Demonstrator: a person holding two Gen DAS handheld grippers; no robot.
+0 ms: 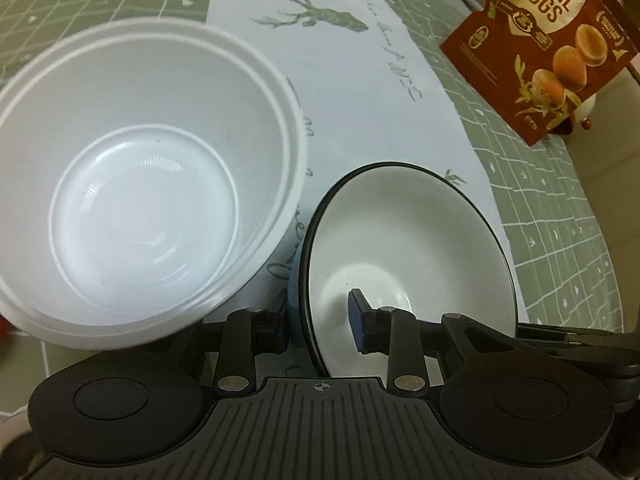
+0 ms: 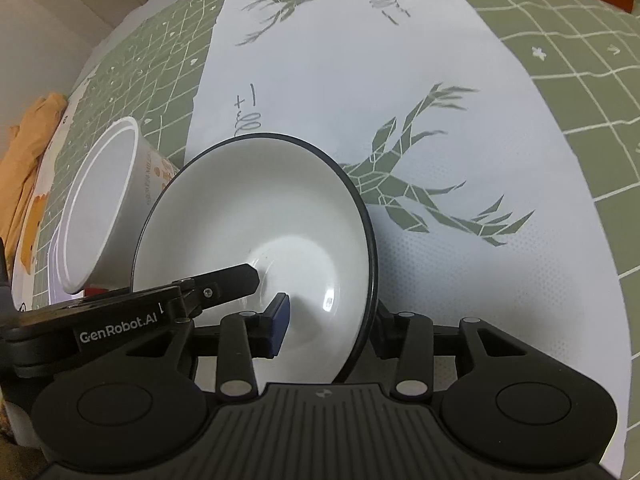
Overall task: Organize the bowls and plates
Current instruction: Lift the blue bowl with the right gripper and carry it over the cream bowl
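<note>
Your right gripper (image 2: 328, 320) has its jaws straddling the right-hand rim of the white ceramic bowl with the thin black rim (image 2: 256, 216): one blue-padded finger (image 2: 280, 322) sits inside the bowl and the other stands just outside the wall, mostly hidden behind it. The jaws look closed on that rim, holding the bowl tilted so its mouth faces the camera.

Your left gripper (image 1: 320, 316) straddles the opposite side of the same black-rimmed bowl (image 1: 408, 248). One blue pad (image 1: 358, 320) is inside it, clear of the wall, and the other finger is outside by the blue outer wall. A gap shows between the inner pad and the rim, so these jaws are not yet pressing.

The bowl hangs over the white deer-print strip (image 2: 400, 80) that runs down the middle of the green grid-patterned tablecloth (image 2: 580, 120). Just beside it, towards the left edge of the table, stands a larger white plastic bowl with a stepped rim (image 1: 140, 184), tilted. A brown quail-egg packet (image 1: 548, 40) is near the far right edge of the table.
</note>
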